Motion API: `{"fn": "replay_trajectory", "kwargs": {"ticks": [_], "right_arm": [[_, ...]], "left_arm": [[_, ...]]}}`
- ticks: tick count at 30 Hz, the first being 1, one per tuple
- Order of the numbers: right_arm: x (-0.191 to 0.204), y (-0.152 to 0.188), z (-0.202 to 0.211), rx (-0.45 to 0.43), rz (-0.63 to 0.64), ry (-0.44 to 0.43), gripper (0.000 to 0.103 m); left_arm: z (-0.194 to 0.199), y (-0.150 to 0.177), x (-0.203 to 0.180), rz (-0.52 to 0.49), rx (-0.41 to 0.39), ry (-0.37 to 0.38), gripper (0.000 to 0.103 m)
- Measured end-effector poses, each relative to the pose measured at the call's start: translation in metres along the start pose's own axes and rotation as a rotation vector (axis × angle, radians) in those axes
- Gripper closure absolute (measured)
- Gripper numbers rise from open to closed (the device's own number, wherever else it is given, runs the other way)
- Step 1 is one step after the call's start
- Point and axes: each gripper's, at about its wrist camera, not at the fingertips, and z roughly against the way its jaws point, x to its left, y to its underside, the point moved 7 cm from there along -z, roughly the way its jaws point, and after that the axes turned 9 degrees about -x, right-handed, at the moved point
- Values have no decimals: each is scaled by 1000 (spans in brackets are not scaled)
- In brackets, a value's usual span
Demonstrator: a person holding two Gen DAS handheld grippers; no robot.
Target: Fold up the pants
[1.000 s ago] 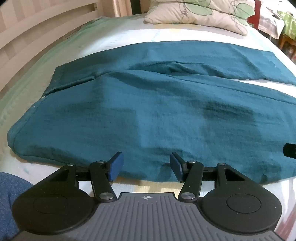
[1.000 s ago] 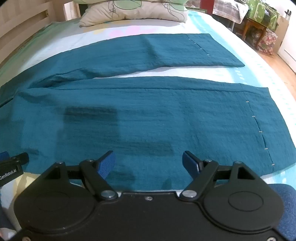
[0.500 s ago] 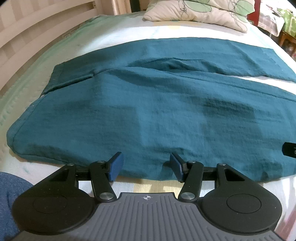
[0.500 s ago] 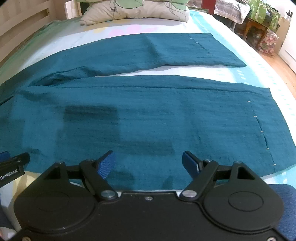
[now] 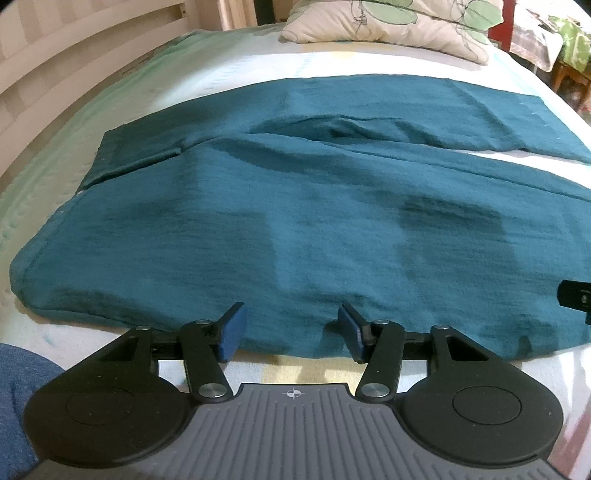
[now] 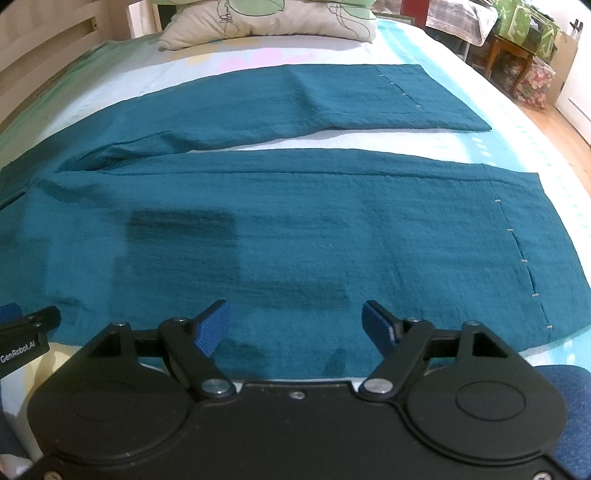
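Observation:
Teal pants [image 5: 295,221] lie flat on the bed with the waistband at the left and both legs running right. In the right wrist view the two legs of the pants [image 6: 295,221] lie apart, hems at the right. My left gripper [image 5: 291,321] hovers at the near edge by the hip. Its jaws are closing, with the fabric edge between the blue pads [image 5: 232,332] and no pinch on it. My right gripper [image 6: 295,317] is over the near leg's edge. Its jaws are wide and closing, with cloth between them but not gripped.
A leaf-print pillow [image 5: 388,18] lies at the head of the bed, and a wooden headboard [image 5: 55,66] runs along the left. The white sheet [image 6: 517,122] ends at the right, with wooden furniture [image 6: 517,48] beyond. Blue clothing [image 5: 14,387] is at the near corners.
The left wrist view has shifted slightly over the pants. Both grippers' jaws look marginally narrower. The pants lie as before.

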Motion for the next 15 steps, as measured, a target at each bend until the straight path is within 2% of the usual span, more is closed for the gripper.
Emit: {"fn": "replay_trajectory", "kwargs": {"ticks": [5,8,12,15], "right_arm": [[-1,1,-1,5,-9,-1,27],[-2,2,-2,22,-17,-8,33],[-3,5,-5,42,-8,5,36],[-3,6,-7,51,-3,13,36]], "left_arm": [[2,1,0,14,19,31,57],[3,1,-1,18,26,49,64],[8,-3,-1,11,-1,38,65],[5,-3,-2,9,19,35,65]]}}
